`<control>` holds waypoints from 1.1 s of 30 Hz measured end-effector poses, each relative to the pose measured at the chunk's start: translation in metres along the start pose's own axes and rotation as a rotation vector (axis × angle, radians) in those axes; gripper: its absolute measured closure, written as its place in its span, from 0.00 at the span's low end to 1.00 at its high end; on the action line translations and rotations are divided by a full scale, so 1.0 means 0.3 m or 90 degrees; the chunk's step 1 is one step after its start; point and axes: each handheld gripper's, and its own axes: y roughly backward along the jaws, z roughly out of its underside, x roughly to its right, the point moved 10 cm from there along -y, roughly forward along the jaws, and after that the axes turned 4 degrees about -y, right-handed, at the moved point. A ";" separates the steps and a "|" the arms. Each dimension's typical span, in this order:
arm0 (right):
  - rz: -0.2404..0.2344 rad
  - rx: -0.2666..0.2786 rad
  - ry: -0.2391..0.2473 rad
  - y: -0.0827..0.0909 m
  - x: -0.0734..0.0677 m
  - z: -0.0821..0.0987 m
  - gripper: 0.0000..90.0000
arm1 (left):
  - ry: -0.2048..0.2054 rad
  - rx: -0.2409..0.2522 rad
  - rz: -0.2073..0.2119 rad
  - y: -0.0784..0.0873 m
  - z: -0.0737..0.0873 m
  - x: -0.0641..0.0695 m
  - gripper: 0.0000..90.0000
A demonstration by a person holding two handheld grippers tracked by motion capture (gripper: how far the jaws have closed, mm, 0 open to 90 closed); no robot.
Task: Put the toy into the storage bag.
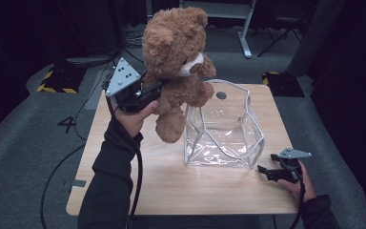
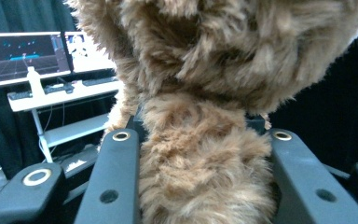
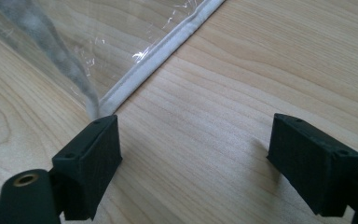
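Teddy bear held up beside an open clear bag.

High view: the left gripper (image 1: 150, 93) holds the brown teddy bear (image 1: 176, 57) aloft, just left of the clear plastic bag (image 1: 224, 126) standing open-mouthed on the wooden table (image 1: 133, 191), likely ready for loading; the right gripper (image 1: 267, 171) rests low by the bag's near right corner.
Left gripper view: jaws clamp a shaggy, plush tan limb or body part (image 2: 200, 163).
Right gripper view: jaws wide apart, empty, beside the bag's white-piped edge (image 3: 158, 60).

Light: table (image 1: 124, 191) bright, surroundings dark.
Glare: white glints on clear plastic bag (image 1: 224, 126).
Blur: fur (image 2: 205, 163) soft close up.
Shadows: faint, under jaws, lower frame.
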 end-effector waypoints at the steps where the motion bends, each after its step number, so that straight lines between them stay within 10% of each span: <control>1: 0.000 0.000 0.000 0.000 0.000 0.000 0.18 | -0.003 0.002 0.007 -0.016 -0.019 0.014 0.71; 33: 0.000 0.000 0.000 0.000 0.000 0.000 0.18 | -0.004 -0.031 0.090 -0.376 -0.052 0.288 0.70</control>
